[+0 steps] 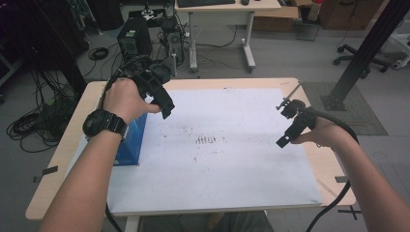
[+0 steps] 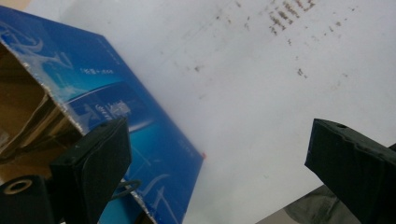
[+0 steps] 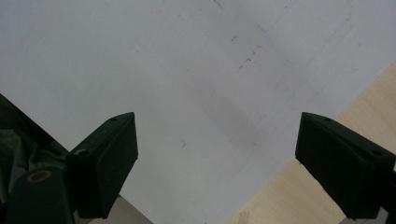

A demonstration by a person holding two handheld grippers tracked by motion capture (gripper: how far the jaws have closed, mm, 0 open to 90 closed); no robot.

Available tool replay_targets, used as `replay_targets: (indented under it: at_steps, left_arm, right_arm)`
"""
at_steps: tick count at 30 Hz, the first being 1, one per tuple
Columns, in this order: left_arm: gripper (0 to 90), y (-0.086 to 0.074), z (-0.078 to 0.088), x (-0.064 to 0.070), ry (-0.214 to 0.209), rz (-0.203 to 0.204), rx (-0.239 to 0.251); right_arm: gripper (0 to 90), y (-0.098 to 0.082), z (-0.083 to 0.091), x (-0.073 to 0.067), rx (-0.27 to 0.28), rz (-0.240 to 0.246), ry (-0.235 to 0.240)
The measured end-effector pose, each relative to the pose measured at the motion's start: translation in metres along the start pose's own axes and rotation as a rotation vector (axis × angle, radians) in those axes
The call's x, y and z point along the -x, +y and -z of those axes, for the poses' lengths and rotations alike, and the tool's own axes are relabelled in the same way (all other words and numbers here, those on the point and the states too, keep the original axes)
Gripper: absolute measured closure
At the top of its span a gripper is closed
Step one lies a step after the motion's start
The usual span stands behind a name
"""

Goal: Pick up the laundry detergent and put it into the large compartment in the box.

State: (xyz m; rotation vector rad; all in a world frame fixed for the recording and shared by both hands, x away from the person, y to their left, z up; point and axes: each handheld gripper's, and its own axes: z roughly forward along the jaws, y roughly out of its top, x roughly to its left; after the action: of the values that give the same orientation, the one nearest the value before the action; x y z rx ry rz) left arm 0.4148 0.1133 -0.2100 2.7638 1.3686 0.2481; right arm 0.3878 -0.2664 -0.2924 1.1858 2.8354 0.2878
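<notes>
A blue cardboard box (image 1: 131, 140) lies on the white board (image 1: 217, 159) near the table's left edge, partly under the person's left wrist. In the left gripper view the box (image 2: 116, 107) has an open end that shows brown cardboard inside. My left gripper (image 1: 167, 108) hovers above the board beside the box, and its jaws stand wide apart (image 2: 217, 158) with nothing between them. My right gripper (image 1: 285, 140) hangs over the board's right side, open too (image 3: 217, 158), above bare white surface.
Dark smudges (image 1: 207, 140) mark the middle of the board. The wooden table (image 1: 329, 174) shows as a rim around the board. Beyond the far edge are a computer tower (image 1: 134, 38), cables on the floor, a desk (image 1: 222, 9) and a black metal post (image 1: 367, 53).
</notes>
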Motion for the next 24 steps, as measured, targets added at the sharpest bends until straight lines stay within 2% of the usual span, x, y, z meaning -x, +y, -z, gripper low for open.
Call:
replay_targets:
  at_steps: [15,24]
  left_arm:
    - [7.1,0.009,-0.005,0.012,-0.018,-0.035,-0.008]
    - [7.0,0.011,-0.012,0.016,-0.025,-0.039,-0.014]
  right_arm:
    - [12.9,-0.001,0.0,0.001,0.002,-0.003,0.0]
    - [12.9,-0.001,0.0,0.001,0.002,-0.003,0.002]
